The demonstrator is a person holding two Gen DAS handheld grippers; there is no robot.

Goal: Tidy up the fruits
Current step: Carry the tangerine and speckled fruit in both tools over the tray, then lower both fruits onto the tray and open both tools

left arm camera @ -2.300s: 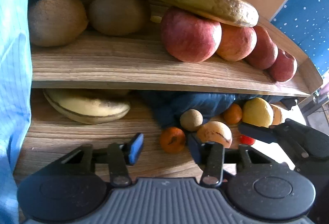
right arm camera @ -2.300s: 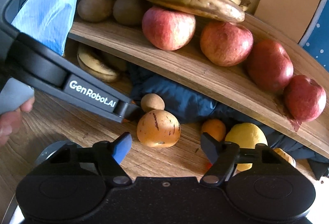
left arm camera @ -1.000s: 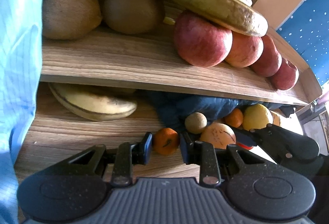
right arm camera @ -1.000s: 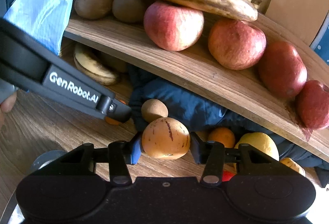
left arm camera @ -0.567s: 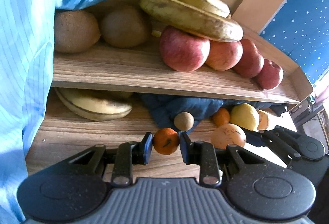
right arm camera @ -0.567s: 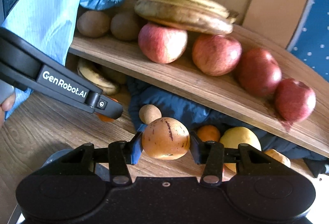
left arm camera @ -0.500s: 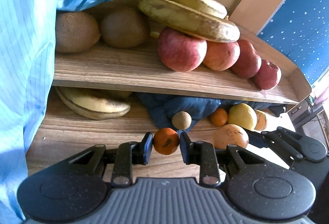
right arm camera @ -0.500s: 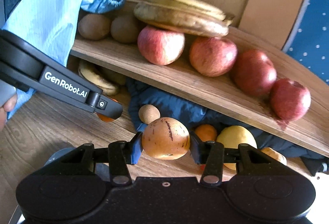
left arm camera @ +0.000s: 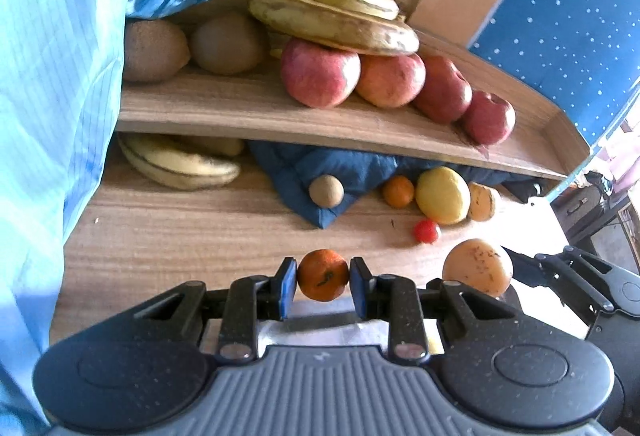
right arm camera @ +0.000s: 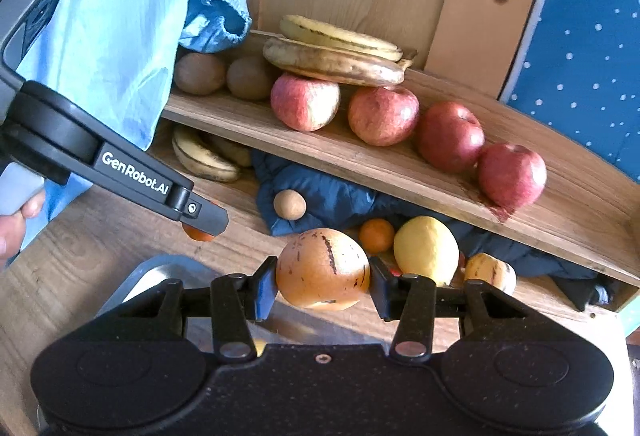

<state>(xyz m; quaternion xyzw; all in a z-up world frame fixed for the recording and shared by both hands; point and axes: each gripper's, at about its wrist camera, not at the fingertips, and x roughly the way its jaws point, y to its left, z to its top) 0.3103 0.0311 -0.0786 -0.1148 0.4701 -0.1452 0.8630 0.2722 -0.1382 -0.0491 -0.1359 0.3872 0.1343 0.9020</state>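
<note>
Two fruits, lately on the tabletop (left arm camera: 168, 236), now lifted clear. Left gripper (left arm camera: 323, 288) clenched on small orange (left arm camera: 322, 275); right gripper (right arm camera: 322, 286) clenched on speckled round fruit (right arm camera: 322, 268), at 3 o'clock of the orange. Both pulled back from shelf (left arm camera: 240, 111); placing presumably next.
</note>
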